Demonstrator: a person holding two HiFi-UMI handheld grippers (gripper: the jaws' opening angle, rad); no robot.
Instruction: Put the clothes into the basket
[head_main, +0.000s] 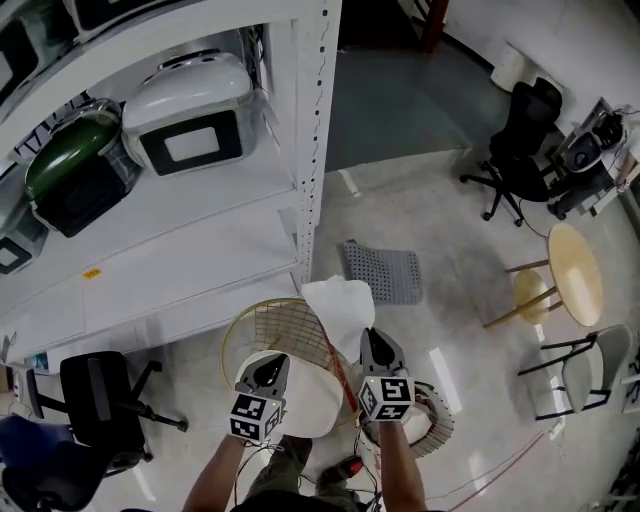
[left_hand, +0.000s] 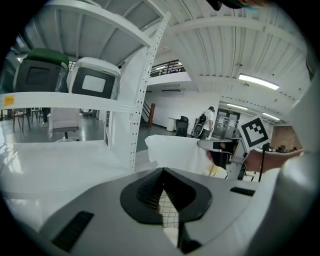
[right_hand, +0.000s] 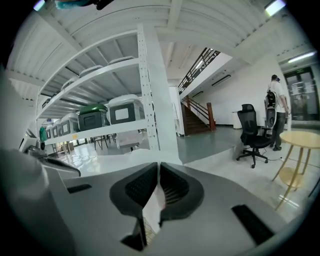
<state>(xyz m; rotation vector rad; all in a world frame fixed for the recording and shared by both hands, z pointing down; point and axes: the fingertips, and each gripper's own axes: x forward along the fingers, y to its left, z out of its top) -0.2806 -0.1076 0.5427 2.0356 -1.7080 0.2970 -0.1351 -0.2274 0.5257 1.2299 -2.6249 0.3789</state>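
Note:
A white garment (head_main: 340, 305) hangs over the round wire basket (head_main: 283, 325) on the floor. My right gripper (head_main: 372, 340) is shut on it, and white cloth shows pinched between its pads (right_hand: 158, 172). The garment's lower part (head_main: 295, 400) droops between my two grippers. My left gripper (head_main: 268, 366) is beside it to the left, over the basket, with its tips together (left_hand: 163, 172); no cloth shows between them, only basket mesh (left_hand: 167, 210) below. From the left gripper view the garment (left_hand: 177, 152) hangs off the right gripper (left_hand: 225, 146). A grey perforated cloth (head_main: 385, 272) lies flat on the floor beyond the basket.
A white shelf rack (head_main: 200, 250) with lidded bins (head_main: 190, 115) stands to the left, its post (head_main: 315, 150) just behind the basket. An office chair (head_main: 100, 400) is at lower left, another (head_main: 525, 140) at far right. A round wooden table (head_main: 575, 272) and grey chair (head_main: 590, 365) stand right.

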